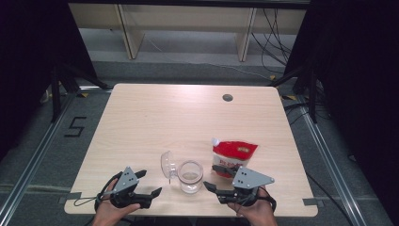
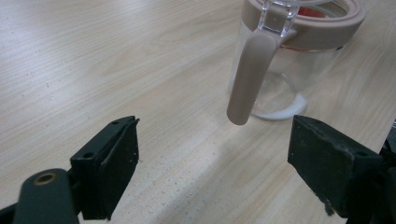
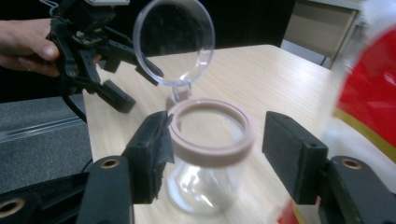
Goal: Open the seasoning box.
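High view: at the lower left of the frame the left claw [image 1: 149, 183] is resting on the surface [image 1: 155, 117] with its jaws spread and nothing between them, likely idling clear of the work. At lower centre the glass jar [image 1: 190, 176] is standing upright, its clear lid [image 1: 167, 165] swung open to the left, probably to take a filling. At the lower right the right claw [image 1: 214, 178] is spreading around the jar's rim without pinching it, while the red pouch [image 1: 234, 154] is lying just beyond.
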Demonstrator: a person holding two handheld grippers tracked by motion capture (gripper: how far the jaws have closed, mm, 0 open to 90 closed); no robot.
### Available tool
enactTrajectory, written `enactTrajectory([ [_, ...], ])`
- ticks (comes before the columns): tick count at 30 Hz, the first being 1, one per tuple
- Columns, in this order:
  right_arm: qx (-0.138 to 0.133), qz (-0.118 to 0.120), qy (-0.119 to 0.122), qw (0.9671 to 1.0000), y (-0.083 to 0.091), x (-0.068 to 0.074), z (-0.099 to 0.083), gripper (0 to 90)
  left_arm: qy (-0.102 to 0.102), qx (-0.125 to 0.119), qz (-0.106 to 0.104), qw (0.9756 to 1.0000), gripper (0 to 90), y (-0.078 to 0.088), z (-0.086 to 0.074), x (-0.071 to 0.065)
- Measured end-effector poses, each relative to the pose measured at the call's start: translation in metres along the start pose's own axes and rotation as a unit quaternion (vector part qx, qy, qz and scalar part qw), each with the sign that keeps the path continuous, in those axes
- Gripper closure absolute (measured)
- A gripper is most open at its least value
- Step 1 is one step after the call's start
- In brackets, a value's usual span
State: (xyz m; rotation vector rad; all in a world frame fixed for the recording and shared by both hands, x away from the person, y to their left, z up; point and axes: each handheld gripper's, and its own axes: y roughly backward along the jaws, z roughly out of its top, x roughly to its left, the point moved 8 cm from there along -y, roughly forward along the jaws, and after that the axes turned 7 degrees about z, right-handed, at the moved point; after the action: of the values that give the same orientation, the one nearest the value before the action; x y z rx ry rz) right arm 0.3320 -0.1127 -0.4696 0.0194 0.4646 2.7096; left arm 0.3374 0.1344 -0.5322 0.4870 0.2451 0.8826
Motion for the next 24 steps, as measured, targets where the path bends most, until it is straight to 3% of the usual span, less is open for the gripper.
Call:
enactTrajectory([
  [6, 0.003, -0.016, -0.023, 0.9996, 0.019, -0.006, -0.009, 36.0, -0.015, 0.004, -0.009, 0.9998, 16.0, -0.003, -0.001, -0.005],
  [7, -0.002, -0.028, -0.018, 0.9994, 0.021, -0.008, -0.009, 35.6, -0.014, 0.006, -0.01, 0.9998, 16.1, -0.003, -0.001, -0.006],
  [9, -0.002, -0.024, -0.028, 0.9993, 0.027, -0.008, -0.011, 35.1, -0.02, 0.007, -0.011, 0.9997, 16.1, -0.003, -0.001, -0.007],
  [12, -0.003, -0.035, -0.028, 0.999, 0.035, -0.009, -0.014, 34.2, -0.009, 0.003, -0.013, 0.9999, 16.1, -0.003, 0.0, -0.01],
  [19, 0.003, -0.056, -0.038, 0.9977, 0.049, -0.014, -0.029, 32.0, -0.026, 0.004, -0.015, 0.9995, 16.2, -0.002, 0.001, -0.009],
  [20, 0.005, -0.062, -0.053, 0.9966, 0.051, -0.012, -0.031, 32.0, -0.021, -0.003, -0.02, 0.9996, 16.2, -0.003, 0.002, -0.011],
  [21, 0.011, -0.061, -0.042, 0.9972, 0.053, -0.015, -0.033, 31.9, -0.021, -0.003, -0.019, 0.9996, 16.2, -0.003, 0.002, -0.011],
  [22, 0.004, -0.063, -0.052, 0.9966, 0.054, -0.015, -0.034, 31.7, -0.025, 0.001, -0.016, 0.9996, 16.2, -0.002, 0.001, -0.009],
  [24, 0.005, -0.068, -0.049, 0.9965, 0.058, -0.017, -0.036, 31.4, -0.018, -0.001, -0.017, 0.9997, 16.2, -0.003, 0.001, -0.01],
])
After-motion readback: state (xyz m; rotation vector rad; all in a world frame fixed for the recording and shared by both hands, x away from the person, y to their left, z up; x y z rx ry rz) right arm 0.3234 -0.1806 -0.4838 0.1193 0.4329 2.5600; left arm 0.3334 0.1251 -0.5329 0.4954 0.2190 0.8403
